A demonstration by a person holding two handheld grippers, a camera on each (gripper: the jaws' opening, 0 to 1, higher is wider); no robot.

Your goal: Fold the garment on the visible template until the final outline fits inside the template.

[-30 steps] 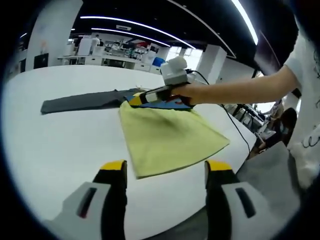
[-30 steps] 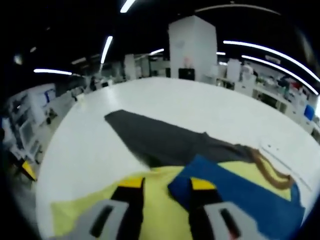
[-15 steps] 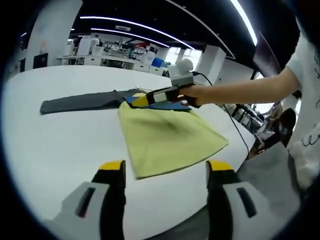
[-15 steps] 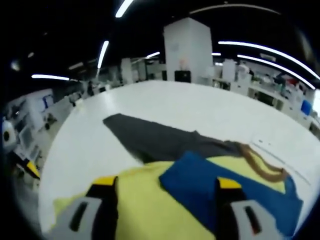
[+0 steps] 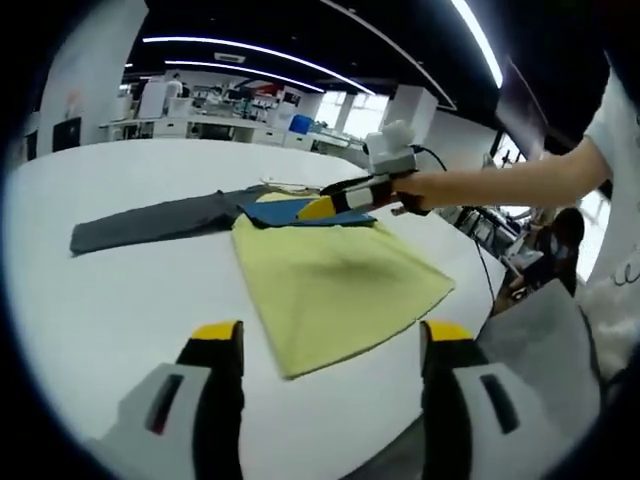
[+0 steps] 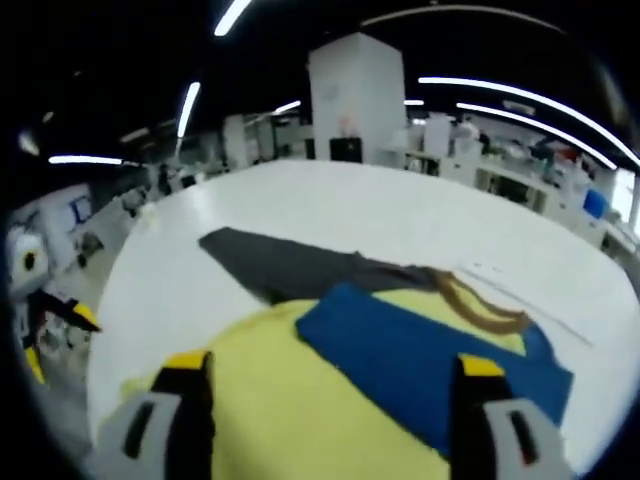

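Change: right gripper (image 5: 312,209) has let go of the blue cloth (image 5: 305,212) and lifted off it; its jaws, close together a second ago, now stand wide apart.
Right gripper: released, hovering just above the blue cloth's near edge, held in a hand (image 5: 425,190).
Left gripper (image 5: 330,345): released, grasping nothing, well short of the yellow cloth (image 5: 335,285).
Garment: blue cloth lies folded on the yellow cloth's far end, on the white table (image 5: 120,290).
Dark cloth (image 6: 280,268): flat on the table, touching the yellow cloth's far edge.
Cord (image 6: 478,306): tan loop beside the blue cloth.
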